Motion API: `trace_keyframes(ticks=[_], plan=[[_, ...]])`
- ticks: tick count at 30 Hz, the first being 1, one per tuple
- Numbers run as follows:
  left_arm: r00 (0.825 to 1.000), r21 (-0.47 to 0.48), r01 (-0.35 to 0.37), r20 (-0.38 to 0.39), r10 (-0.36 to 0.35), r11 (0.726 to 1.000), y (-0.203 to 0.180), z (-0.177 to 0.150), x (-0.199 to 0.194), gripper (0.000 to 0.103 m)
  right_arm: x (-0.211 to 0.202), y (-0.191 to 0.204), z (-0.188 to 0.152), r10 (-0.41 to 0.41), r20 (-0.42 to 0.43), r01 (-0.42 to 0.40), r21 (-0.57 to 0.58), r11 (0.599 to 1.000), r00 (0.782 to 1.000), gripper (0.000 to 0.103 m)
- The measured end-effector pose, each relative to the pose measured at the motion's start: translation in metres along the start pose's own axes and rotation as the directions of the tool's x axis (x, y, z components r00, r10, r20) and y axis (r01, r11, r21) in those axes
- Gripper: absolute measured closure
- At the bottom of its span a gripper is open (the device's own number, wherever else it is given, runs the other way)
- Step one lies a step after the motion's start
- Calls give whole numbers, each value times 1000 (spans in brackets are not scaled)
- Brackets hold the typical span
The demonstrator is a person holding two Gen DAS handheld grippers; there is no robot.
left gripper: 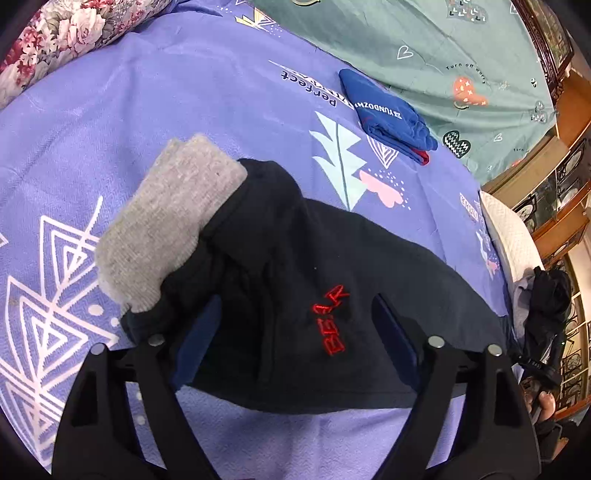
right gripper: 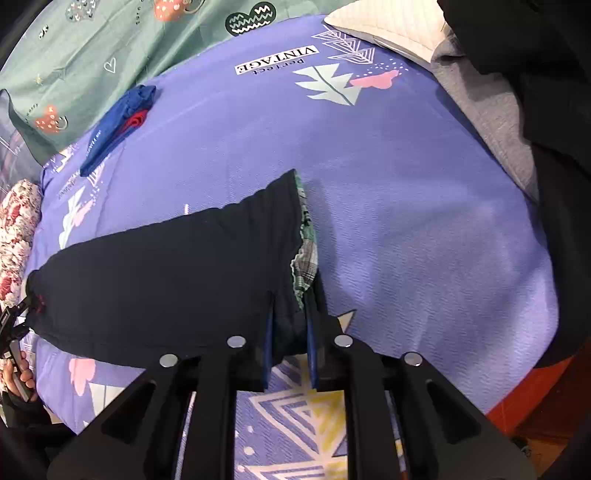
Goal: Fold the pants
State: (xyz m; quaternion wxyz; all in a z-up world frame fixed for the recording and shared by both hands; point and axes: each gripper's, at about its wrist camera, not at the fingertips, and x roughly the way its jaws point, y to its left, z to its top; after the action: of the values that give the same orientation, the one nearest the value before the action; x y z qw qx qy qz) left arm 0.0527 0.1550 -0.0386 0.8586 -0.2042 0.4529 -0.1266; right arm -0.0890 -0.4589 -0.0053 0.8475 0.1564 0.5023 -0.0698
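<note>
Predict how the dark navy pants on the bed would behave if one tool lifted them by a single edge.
The navy pants would likely droop: the cloth already sags and creases between the left tool and the right tool. They are probably fairly heavy for their size, since a thick grey lining shows. Slipping seems unlikely; the fabric looks matte and soft.

The dark pants (right gripper: 166, 277) lie across the near part of the purple bedspread (right gripper: 406, 203), and to their right that cover is bare out to its right edge, where a grey garment (right gripper: 491, 107) and a white pillow (right gripper: 384, 26) close the far right corner. Beyond the pants, bare purple runs toward the far edge, broken only by a folded blue garment (left gripper: 388, 114) near the green sheet (left gripper: 443, 48). The left edge is hemmed by a floral quilt (left gripper: 55, 33), with bare cover between it and the pants' grey cuff (left gripper: 166, 225).
</note>
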Motion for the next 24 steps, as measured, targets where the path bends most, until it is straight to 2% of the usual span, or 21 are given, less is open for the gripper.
trace_keyframes(ticks=[1,3,4,5,6,7,9,10,11,12,13,15,16,17,18,19,20,21,22,23,24], plan=[[1000,0,-2,0,2,1000,1,0,-1,24,-2,1,1,-12,0,12,-10,1000,1000,87],[1000,2,-3,-2,3,1000,3,-2,-2,26,-14,2,2,-108,53,109,-23,994,993,63],[1000,5,-7,-2,7,1000,2,-3,-4,26,-29,3,6,-129,116,132,-19,991,985,61],[1000,13,-18,-1,18,1000,1,-5,-6,26,-38,5,8,-110,143,114,-19,993,984,60],[999,33,-43,2,43,999,-4,-7,-8,25,-46,11,13,-63,161,68,-26,997,985,60],[998,60,-65,5,65,996,-12,-8,-11,24,-53,24,20,39,162,-30,-55,998,986,58],[999,121,-53,11,52,991,-31,-11,-14,18,-51,58,32,191,114,-175,-136,975,975,45],[999,144,-36,13,34,989,-41,-11,-15,18,-47,80,38,255,79,-237,-185,954,964,40],[1000,169,-29,18,26,985,-50,-11,-15,15,-38,111,46,317,31,-301,-241,923,948,29],[999,198,-33,28,28,980,-60,-10,-13,12,-28,136,52,361,-13,-350,-275,895,933,22],[998,218,-55,40,47,974,-66,-10,-11,11,-15,163,58,398,-60,-397,-302,867,915,21],[992,222,-125,37,120,967,-66,-8,1,10,20,217,73,467,-182,-501,-322,803,865,21],[989,199,-145,7,147,969,-59,-7,9,11,36,239,80,489,-228,-540,-318,779,842,21],[987,175,-155,-20,161,972,-51,-7,15,11,57,266,86,510,-293,-585,-305,751,808,21],[989,138,-127,-53,135,982,-38,-8,20,11,77,285,90,518,-348,-615,-284,736,781,21],[993,132,-104,-44,111,986,-35,-8,16,11,90,297,92,519,-385,-630,-263,731,763,21],[993,134,-101,-43,107,986,-34,-9,14,11,115,313,95,520,-452,-655,-215,724,724,21],[993,144,-104,-44,111,984,-35,-10,12,11,126,320,97,527,-488,-672,-184,717,696,21],[993,152,-106,-43,114,983,-35,-11,11,11,142,329,96,538,-547,-701,-133,701,642,21],[993,159,-105,-38,113,982,-35,-12,11,11,149,335,93,539,-584,-716,-109,689,607,21],[994,162,-100,-28,105,982,-34,-14,11,11,154,341,89,537,-634,-739,-82,669,557,20]])
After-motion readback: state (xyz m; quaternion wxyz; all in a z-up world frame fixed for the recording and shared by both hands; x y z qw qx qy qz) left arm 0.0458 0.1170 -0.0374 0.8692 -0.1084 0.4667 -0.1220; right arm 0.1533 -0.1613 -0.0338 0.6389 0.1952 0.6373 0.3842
